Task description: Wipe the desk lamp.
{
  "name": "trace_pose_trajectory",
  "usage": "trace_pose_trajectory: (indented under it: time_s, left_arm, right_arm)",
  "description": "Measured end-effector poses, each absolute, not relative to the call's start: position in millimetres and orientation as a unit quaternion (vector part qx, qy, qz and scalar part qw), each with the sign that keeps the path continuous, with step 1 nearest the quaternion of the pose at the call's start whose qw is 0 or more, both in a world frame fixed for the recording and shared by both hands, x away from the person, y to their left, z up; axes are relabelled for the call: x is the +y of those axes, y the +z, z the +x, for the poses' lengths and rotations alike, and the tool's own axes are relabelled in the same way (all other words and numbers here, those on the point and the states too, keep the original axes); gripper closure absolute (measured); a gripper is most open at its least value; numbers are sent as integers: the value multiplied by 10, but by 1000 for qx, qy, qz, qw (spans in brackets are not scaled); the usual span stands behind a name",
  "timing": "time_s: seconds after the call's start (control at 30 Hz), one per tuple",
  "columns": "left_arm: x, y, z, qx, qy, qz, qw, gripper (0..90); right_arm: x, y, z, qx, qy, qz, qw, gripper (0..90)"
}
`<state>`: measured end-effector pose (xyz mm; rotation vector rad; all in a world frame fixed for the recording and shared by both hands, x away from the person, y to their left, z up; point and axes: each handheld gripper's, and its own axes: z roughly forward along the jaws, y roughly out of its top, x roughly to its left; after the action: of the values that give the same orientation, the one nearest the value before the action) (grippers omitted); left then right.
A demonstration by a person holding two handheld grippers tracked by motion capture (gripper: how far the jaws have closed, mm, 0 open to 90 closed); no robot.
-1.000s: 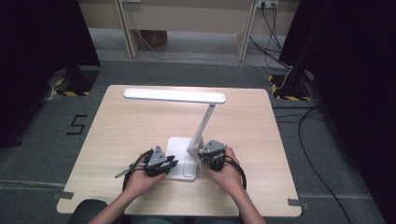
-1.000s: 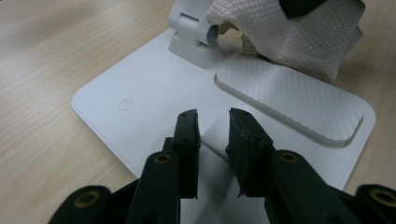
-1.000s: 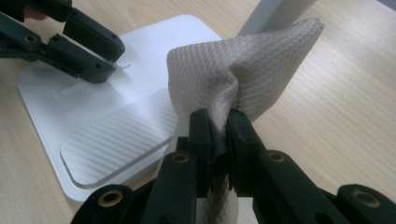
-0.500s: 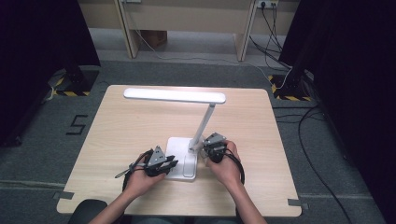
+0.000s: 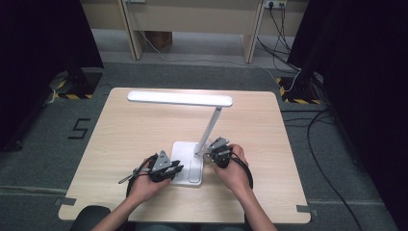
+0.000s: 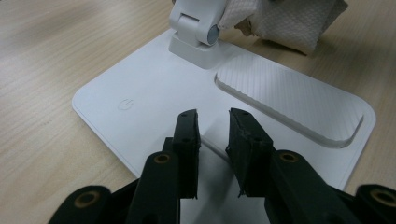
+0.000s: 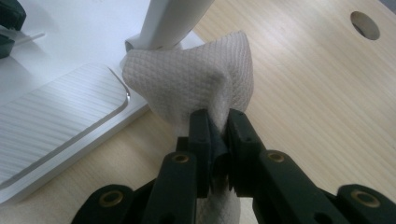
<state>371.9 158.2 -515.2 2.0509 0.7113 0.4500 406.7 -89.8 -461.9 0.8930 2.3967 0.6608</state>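
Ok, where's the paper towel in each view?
High view: paper towel, small pale wad at the right gripper, against the foot of the lamp arm.
Left gripper view: top right, behind the hinge.
Right gripper view: centre, pinched in the jaws.
Shared landmark: the lamp base, and its ribbed pad.

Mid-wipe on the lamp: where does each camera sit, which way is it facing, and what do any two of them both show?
High view: above the person's side, looking forward and down on the table; forearms, left gripper, right gripper.
Left gripper view: rides that gripper, looking along its parted jaws resting on the lamp base.
Right gripper view: looks along jaws clamped on the paper towel at the lamp arm.
Both gripper views share the base's ribbed tray and the towel.
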Motion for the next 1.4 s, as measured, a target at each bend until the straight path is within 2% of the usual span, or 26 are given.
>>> trace_pose_trajectory:
  time_s: [0.5,1.4]
  left_arm:
    - [1580,-5154,3724,287,182,827,447,721]
    - [1581,-5155,3721,288,182,827,446,720]
  right_arm:
    - [-743,-4668,4140,890,265,287,236,812]
    - [-622,-4592,3979,930,237,239,145,824]
